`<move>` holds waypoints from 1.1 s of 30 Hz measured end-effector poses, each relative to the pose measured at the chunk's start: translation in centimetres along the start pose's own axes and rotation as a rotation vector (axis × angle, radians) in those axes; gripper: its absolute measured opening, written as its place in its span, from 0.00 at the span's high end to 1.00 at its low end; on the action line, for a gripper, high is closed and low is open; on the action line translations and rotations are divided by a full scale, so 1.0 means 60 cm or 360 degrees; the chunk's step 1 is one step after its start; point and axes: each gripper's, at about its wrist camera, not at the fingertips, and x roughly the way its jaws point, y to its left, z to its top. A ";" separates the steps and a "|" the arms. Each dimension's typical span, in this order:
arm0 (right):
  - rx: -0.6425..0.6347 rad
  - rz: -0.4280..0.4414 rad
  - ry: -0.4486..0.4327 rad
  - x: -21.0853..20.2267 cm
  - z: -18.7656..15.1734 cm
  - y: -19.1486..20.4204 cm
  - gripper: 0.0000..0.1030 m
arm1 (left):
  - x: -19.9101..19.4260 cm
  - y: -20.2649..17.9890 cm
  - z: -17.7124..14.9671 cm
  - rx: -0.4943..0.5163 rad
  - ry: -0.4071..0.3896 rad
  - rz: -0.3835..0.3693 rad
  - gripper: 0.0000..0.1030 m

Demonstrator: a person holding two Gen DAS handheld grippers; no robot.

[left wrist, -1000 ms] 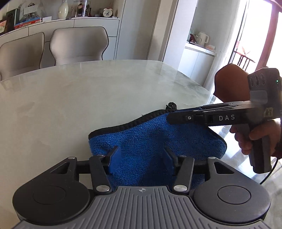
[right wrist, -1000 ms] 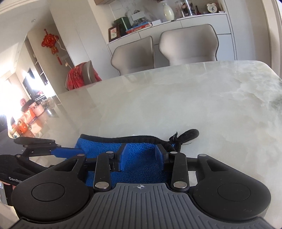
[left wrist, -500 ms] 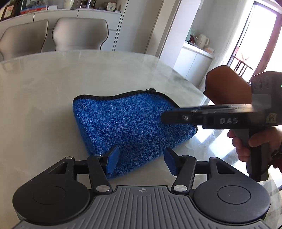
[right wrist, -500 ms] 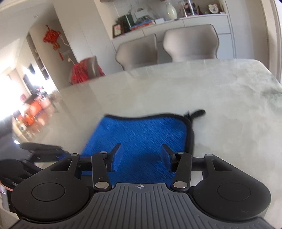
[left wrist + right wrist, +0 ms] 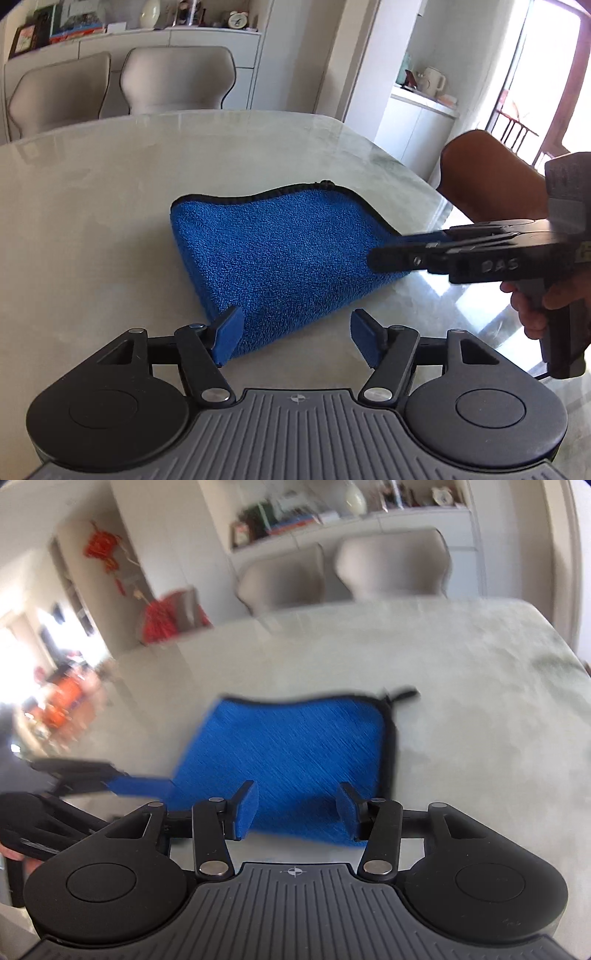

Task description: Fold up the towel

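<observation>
Currently the blue towel (image 5: 284, 258) lies folded on the marble desk (image 5: 92, 206), black-trimmed edge on the far side, small black loop (image 5: 404, 695) at its far right corner in the right wrist view.

Left gripper (image 5: 295, 338): spread wide, nothing between the blue pads (image 5: 227, 338). The left pad sits over the towel's near corner at about 6 o'clock of the cloth; cannot tell whether it touches. The right pad is clear of the cloth, over bare desk.

Right gripper (image 5: 295, 812): also spread wide, holding nothing. The towel's near edge shows between the two pads. In the left wrist view this gripper comes in side-on at 3 o'clock, fingertips (image 5: 384, 258) over the towel's right corner, a hand (image 5: 539, 306) on its grip.

The right wrist view is motion-blurred. There the left gripper shows at 9 o'clock, its blue pad beside the towel's left corner.

Two pale chairs (image 5: 177, 81) stand at 12 o'clock behind the desk; a brown chair back (image 5: 487, 177) sits at 2 o'clock.
</observation>
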 end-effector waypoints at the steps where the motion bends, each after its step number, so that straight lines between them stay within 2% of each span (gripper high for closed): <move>1: 0.0005 0.0008 -0.0012 -0.001 -0.001 -0.002 0.54 | 0.000 -0.001 0.001 0.0005 0.0008 0.0006 0.34; 5: 0.0025 -0.0055 -0.0041 -0.017 0.013 0.001 0.52 | -0.009 0.001 0.004 -0.0052 0.0028 0.0023 0.34; 8: -0.0009 -0.0150 -0.0047 -0.035 0.022 0.013 0.35 | -0.025 0.003 0.003 -0.0101 0.0037 0.0058 0.34; 10: -0.0007 -0.0205 -0.0050 -0.050 0.024 0.025 0.14 | -0.036 0.002 0.004 -0.0117 0.0042 0.0072 0.33; 13: 0.0048 -0.0275 -0.0052 -0.077 0.019 0.053 0.01 | -0.054 -0.003 0.009 -0.0130 0.0042 0.0088 0.28; 17: 0.0125 -0.0338 -0.0007 -0.095 0.003 0.078 0.01 | -0.080 -0.009 0.008 -0.0169 0.0044 0.0093 0.20; 22: 0.0230 -0.0455 0.0013 -0.123 -0.006 0.108 0.01 | -0.110 -0.015 -0.001 -0.0182 0.0068 0.0147 0.19; 27: 0.0215 -0.0568 0.0000 -0.152 -0.010 0.140 0.01 | -0.162 -0.021 -0.006 -0.0206 0.0009 0.0120 0.19; 33: 0.0173 -0.0644 -0.0020 -0.188 -0.023 0.186 0.01 | -0.221 -0.037 -0.013 -0.0174 -0.0066 0.0183 0.17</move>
